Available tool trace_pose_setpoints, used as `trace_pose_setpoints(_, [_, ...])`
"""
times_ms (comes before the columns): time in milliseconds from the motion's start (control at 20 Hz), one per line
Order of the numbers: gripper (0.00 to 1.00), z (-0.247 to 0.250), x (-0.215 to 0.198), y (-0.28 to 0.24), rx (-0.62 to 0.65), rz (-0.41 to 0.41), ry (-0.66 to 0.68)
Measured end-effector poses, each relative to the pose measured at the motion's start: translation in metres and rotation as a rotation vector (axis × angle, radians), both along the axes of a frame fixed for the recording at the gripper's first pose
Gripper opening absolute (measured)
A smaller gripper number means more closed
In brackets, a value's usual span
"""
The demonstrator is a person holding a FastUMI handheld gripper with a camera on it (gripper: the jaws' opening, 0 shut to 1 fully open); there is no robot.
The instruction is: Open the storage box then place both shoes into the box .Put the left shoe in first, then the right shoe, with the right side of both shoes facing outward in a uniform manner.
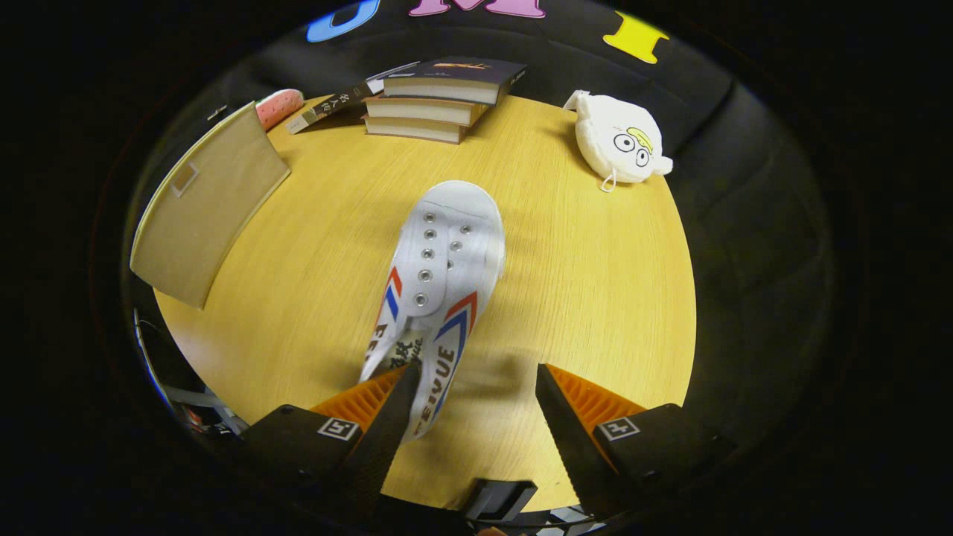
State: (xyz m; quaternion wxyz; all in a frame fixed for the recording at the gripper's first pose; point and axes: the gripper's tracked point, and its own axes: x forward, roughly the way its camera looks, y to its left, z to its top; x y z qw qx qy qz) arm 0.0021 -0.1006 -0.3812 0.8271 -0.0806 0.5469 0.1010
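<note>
On the round wooden table a white canvas shoe lies with its toe pointing away from the claw and its heel end reaching back to the fingers. The claw stands open, its two fingers well apart; the left finger overlaps the shoe's heel side, while the right finger is clear of the shoe with bare tabletop between them, so nothing is gripped. The shoe has metal eyelets but no laces that can be made out, red and blue chevron stripes on both sides, and the letters "FEIYUE" printed down its side near the heel. Off to the left of the shoe, a tan storage box sits at the table's rim with its flat lid closed and a small pale tag on top. Beyond the shoe, at the far edge, is a stack of books, with another book leaning beside it and a pink speckled object just behind the box. To the far right lies a white plush toy with cartoon eyes.
</note>
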Motion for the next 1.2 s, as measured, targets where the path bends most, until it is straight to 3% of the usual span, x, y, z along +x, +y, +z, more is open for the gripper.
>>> trace_pose_setpoints(150, [0.99, -0.007, 0.022, 0.006, 0.062, -0.041, -0.023])
trace_pose_setpoints(400, [0.95, -0.016, 0.023, 0.024, 0.254, -0.085, 0.075])
trace_pose_setpoints(450, [0.90, -0.017, 0.021, 0.034, 0.323, -0.122, 0.107])
trace_pose_setpoints(500, [0.65, -0.016, 0.019, 0.038, 0.360, -0.161, 0.129])
trace_pose_setpoints(600, [0.44, -0.017, 0.020, 0.036, 0.381, -0.176, 0.140])
trace_pose_setpoints(750, [0.31, -0.015, 0.021, 0.032, 0.412, -0.216, 0.149])
trace_pose_setpoints(800, [0.19, -0.017, 0.022, 0.031, 0.427, -0.232, 0.149])
trace_pose_setpoints(850, [0.18, -0.017, 0.021, 0.032, 0.446, -0.243, 0.153])
trace_pose_setpoints(900, [0.09, -0.013, 0.021, 0.030, 0.460, -0.249, 0.154])
trace_pose_setpoints(1200, [0.08, 0.025, 0.022, 0.038, 0.538, -0.282, 0.102])
